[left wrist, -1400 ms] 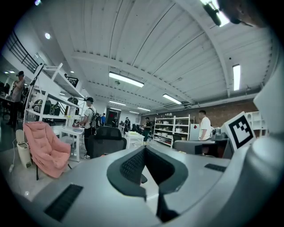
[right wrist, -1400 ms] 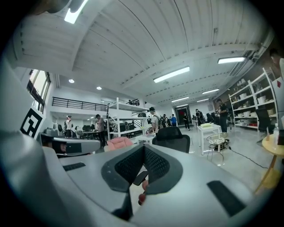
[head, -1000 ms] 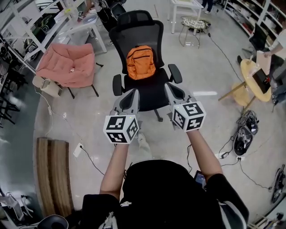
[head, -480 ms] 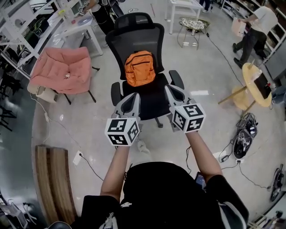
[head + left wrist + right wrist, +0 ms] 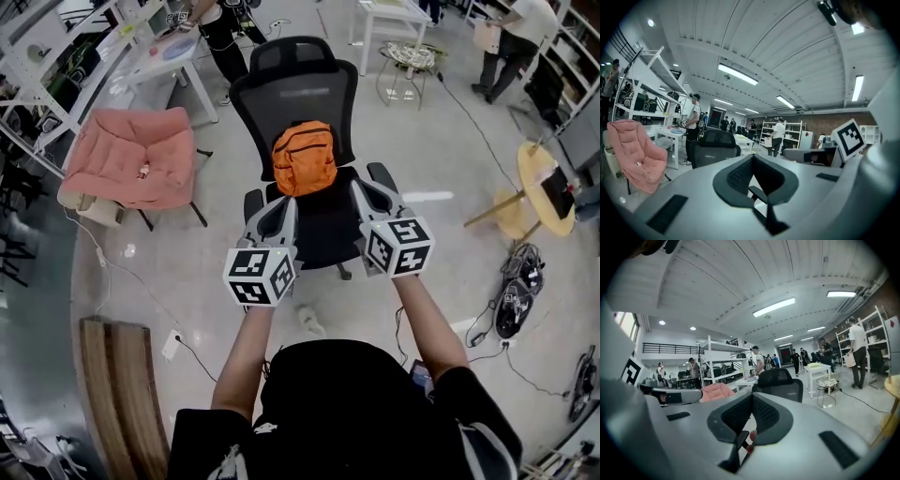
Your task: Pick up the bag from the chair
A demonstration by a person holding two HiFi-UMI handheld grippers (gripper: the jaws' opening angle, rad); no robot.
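Bag (image 5: 304, 157), orange, upright on chair (image 5: 323, 228): probably soft, light; pinch fabric near its top. Left gripper (image 5: 284, 204) and right gripper (image 5: 363, 190): jaws pressed together, empty

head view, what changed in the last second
The person has walked closer to the chair, carrying the left gripper and right gripper toward the orange bag. Nothing was taken hold of or let go. Unchanged: the bag sits on the seat against the backrest, and both grippers stay side by side with fingers shut and empty.
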